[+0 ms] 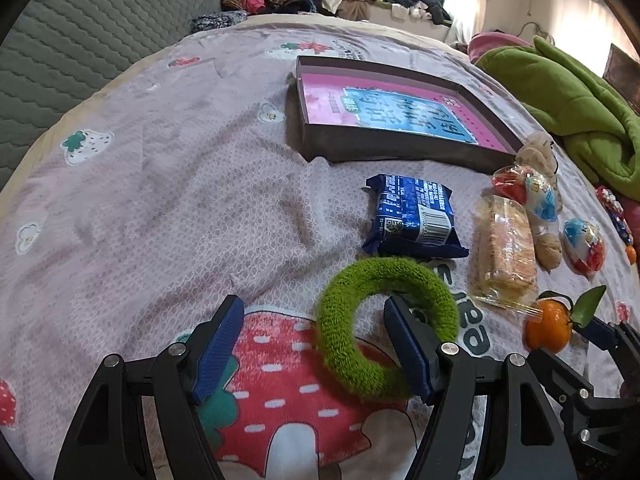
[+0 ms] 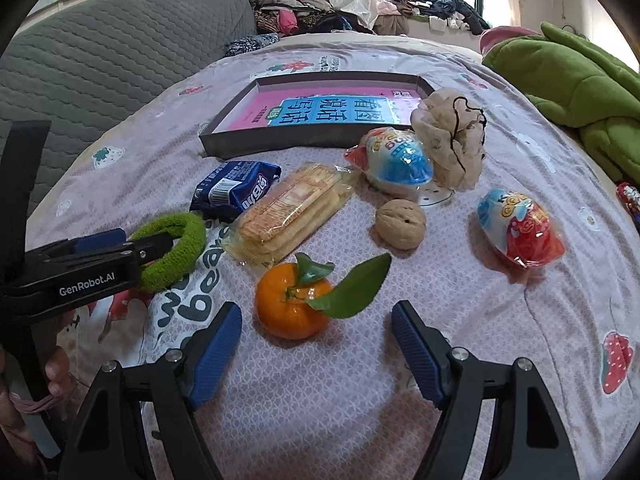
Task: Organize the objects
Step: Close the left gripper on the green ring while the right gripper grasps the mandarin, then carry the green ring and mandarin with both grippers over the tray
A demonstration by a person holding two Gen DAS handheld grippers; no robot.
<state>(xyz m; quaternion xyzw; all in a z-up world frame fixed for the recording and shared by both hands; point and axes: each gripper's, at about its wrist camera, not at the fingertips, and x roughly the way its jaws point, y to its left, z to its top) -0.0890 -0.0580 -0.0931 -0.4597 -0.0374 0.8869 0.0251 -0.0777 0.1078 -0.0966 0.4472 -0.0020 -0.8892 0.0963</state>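
Note:
A green fuzzy ring [image 1: 386, 326] lies on the bedspread. My left gripper [image 1: 314, 344] is open, its right finger inside the ring's hole, its left finger outside. The ring [image 2: 172, 246] and left gripper [image 2: 120, 246] also show in the right wrist view. My right gripper [image 2: 316, 348] is open around an orange mandarin [image 2: 292, 302] with leaves, not touching it. A dark shallow box [image 1: 320, 148] holding a pink and blue book lies further back. A blue snack pack [image 1: 414, 216], a cracker pack [image 2: 294, 210], a walnut [image 2: 400, 222] and two wrapped toy eggs [image 2: 396, 160] [image 2: 520, 228] lie between.
A beige scrunchie [image 2: 450, 136] lies by the box corner [image 2: 424, 86]. A green blanket [image 2: 572, 80] is heaped at the right. A grey quilted cushion [image 1: 80, 36] stands at the left. Clothes pile up at the back by the window.

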